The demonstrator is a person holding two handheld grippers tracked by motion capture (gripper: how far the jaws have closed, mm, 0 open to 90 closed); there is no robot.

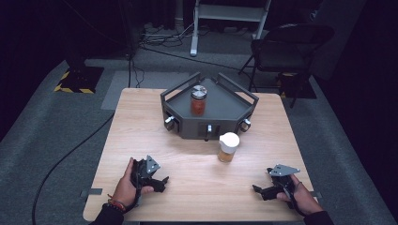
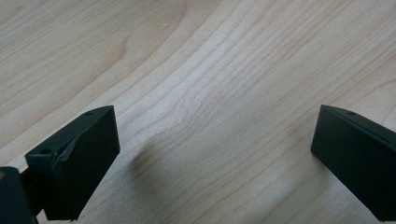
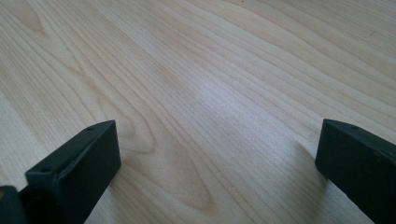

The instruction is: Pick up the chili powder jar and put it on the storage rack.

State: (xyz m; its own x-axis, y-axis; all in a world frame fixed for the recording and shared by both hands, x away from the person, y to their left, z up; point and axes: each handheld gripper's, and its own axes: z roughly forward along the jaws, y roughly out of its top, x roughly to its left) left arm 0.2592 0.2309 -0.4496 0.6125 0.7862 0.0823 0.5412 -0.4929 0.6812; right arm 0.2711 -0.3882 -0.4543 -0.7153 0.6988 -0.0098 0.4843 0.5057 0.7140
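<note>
A jar with a metal lid and red-orange contents (image 1: pixel 198 100) stands upright inside a dark grey tray (image 1: pixel 225 110) at the table's far middle. A second jar with a white lid and amber contents (image 1: pixel 228 147) stands on the wood just in front of the tray. My left gripper (image 1: pixel 163 181) rests near the front left of the table, held by a hand, jaws wide apart over bare wood (image 2: pixel 210 116). My right gripper (image 1: pixel 257 190) lies near the front right, also open with nothing between its jaws (image 3: pixel 215 126).
The wooden table (image 1: pixel 141 140) has bare room between the grippers and the jars. The tray has raised handle rails and knobs on its front wall. A black chair (image 1: pixel 286 47) and cables lie on the floor beyond the table.
</note>
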